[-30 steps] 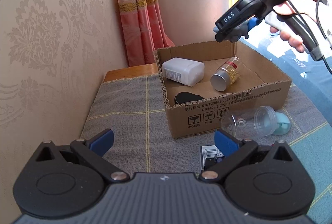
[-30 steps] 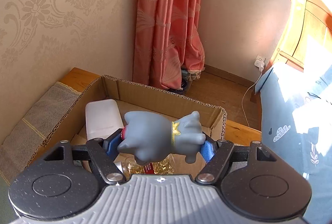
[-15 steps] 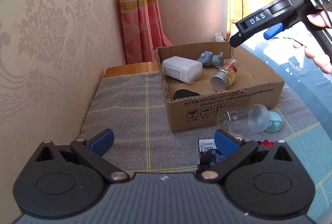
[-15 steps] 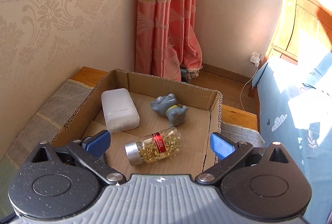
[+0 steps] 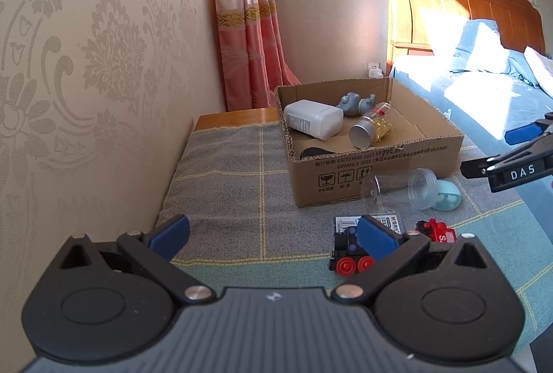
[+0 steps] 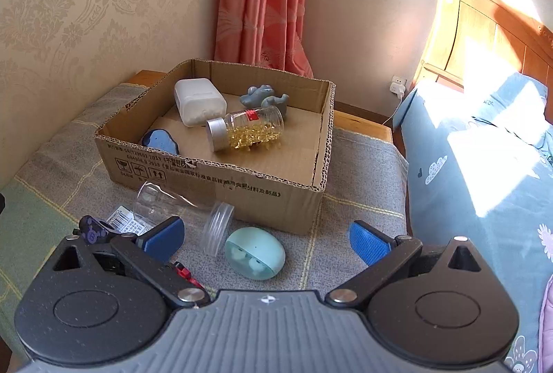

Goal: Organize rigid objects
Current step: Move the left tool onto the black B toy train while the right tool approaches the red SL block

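A cardboard box [image 6: 242, 186] [image 5: 428, 152] on the checked cloth holds a white bottle [image 6: 198, 102] [image 5: 312, 119], a grey toy animal [image 6: 264, 98] [image 5: 356, 103], a capsule bottle [image 6: 249, 127] [image 5: 371, 127] and a dark blue item [image 6: 160, 140]. In front of the box lie a clear jar [image 6: 179, 210] [image 5: 401, 188], a mint case [image 6: 255, 252] [image 5: 447, 198], a black toy train [image 5: 349, 252] and a red toy [image 5: 437, 231]. My right gripper [image 6: 266, 240] is open and empty above the mint case. My left gripper [image 5: 273, 231] is open and empty, its right finger in front of the black train.
A patterned wall [image 5: 86, 79] runs along the left. Pink curtains [image 6: 262, 0] hang behind the box. A bed with blue bedding [image 6: 484, 165] and a wooden headboard [image 5: 466, 0] lies to the right. A labelled card [image 6: 126, 222] lies under the jar's end.
My right gripper let go of the grey toy animal, which now lies in the box, opened wide and drew back and down to the items in front. My left gripper drew back slightly.
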Demonstrator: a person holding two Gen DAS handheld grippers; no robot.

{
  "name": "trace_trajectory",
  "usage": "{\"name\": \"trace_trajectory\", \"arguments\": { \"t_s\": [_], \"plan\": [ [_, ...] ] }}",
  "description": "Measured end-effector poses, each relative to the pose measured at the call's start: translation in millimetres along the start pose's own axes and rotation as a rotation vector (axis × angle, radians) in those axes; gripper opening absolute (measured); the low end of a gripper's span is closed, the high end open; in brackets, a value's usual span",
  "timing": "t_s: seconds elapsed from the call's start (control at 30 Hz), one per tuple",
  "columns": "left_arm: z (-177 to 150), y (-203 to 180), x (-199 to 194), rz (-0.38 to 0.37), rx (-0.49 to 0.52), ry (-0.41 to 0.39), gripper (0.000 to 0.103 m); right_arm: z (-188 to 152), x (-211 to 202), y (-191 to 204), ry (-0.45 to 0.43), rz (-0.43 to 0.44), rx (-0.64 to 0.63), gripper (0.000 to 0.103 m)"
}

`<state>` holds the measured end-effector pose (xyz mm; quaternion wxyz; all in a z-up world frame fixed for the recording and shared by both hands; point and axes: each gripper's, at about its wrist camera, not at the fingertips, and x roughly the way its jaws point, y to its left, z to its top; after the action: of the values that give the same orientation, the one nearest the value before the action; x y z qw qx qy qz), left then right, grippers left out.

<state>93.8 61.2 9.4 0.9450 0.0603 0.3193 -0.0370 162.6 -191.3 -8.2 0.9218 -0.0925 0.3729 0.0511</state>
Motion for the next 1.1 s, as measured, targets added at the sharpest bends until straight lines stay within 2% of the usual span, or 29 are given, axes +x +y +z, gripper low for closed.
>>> {"name": "trace_trajectory", "arguments": {
  "t_s": [0.13, 0.27, 0.4, 0.57, 0.67, 0.73, 0.9, 1.1],
  "plan": [
    [-6, -4, -2, 0.010, -0.002, 0.027, 0.102, -29, 9, -11, 0.018, 0.005, -0.014, 0.103],
    [-11, -9, -2, -0.016, -0.014, 0.061, 0.102, -56, 22, -24, 0.091, 0.009, -0.003, 0.103],
    [-15, -21, 5, -0.031, 0.007, 0.106, 0.102, -75, 22, -31, 0.118, 0.019, 0.008, 0.103],
    [-21, -26, 16, -0.045, 0.013, 0.134, 0.102, -73, 12, -22, 0.101, 0.129, 0.033, 0.103],
    [-25, -24, 24, -0.050, -0.011, 0.156, 0.102, -62, 13, -3, 0.078, 0.207, 0.009, 0.103],
    [-26, -23, 28, -0.051, -0.015, 0.169, 0.102, -55, 19, 12, 0.067, 0.228, -0.008, 0.103],
    [-25, -19, 32, -0.050, -0.016, 0.175, 0.102, -41, 46, 40, 0.074, 0.242, 0.013, 0.103],
    [-23, -20, 41, -0.069, -0.008, 0.184, 0.102, -45, 65, 45, 0.100, 0.145, 0.014, 0.103]
  ]
}}
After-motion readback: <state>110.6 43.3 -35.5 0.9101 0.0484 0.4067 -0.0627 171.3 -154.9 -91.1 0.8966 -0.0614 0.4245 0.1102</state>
